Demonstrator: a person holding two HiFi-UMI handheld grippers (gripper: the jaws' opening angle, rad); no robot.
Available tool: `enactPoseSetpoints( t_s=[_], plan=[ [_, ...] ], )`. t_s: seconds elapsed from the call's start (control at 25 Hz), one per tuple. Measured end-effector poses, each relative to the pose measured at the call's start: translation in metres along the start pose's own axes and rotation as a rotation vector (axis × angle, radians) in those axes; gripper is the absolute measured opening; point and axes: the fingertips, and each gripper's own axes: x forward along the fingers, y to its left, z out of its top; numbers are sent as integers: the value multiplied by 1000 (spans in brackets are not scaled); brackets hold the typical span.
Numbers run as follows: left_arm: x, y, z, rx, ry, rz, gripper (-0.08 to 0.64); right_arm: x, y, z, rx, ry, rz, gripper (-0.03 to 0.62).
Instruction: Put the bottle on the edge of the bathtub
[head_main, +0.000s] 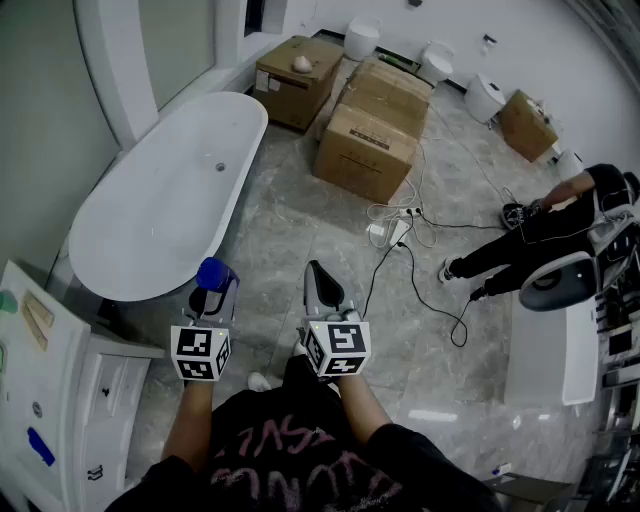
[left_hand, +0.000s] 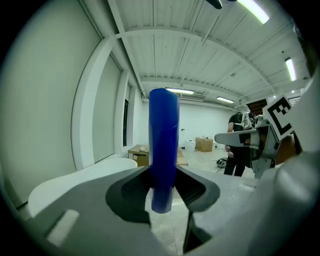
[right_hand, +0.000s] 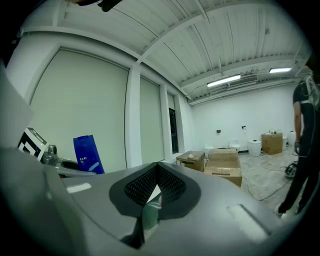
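head view, bottle: one blue bottle (head_main: 217, 271) is held upright above the floor, just beside the near end of the bathtub (head_main: 250, 130) and not yet on its edge.
head view, left gripper: the left gripper (head_main: 208, 298) is clamped on the bottle. The upright carry is judged to be meant for a level set-down on the rim.
head view, right gripper: the right gripper (head_main: 316, 272) is held alongside, near the bottle but apart from it. It is judged to be kept out of the way.
head view, counts: one bathtub, one bottle and two grippers are counted. Four cardboard boxes (head_main: 365, 150) are seen beyond the tub, and one person (head_main: 540, 232) crouches at the right.
head view, floor: one cable (head_main: 395, 232) is trailed across the tiles, well apart from the tub.
left gripper view, grip: the bottle is seen between the two jaws, gripped near its lower end, with its base hanging free below them.
left gripper view, target: the white bathtub is seen low at the left, so the bottle is judged to need carrying leftward and forward.
right gripper view, jaws: the two jaws are pressed together and nothing is held between them.
right gripper view, bottle: the bottle is seen off to the left in the other gripper, its label turned this way.
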Motion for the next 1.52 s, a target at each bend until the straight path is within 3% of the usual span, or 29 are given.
enactPoseSetpoints(
  t_s=[0.64,1.0,1.52],
  plan=[
    [0,-41,-4,43,1,-42,155,-29,-26,-10,39,-42,-3,25],
    [1,-45,-11,38,10,-58,155,-36,-31,-14,30,-53,-44,25],
    [41,-53,-11,30,41,-100,155,-11,-61,-12,13,-56,-74,25]
  ],
)
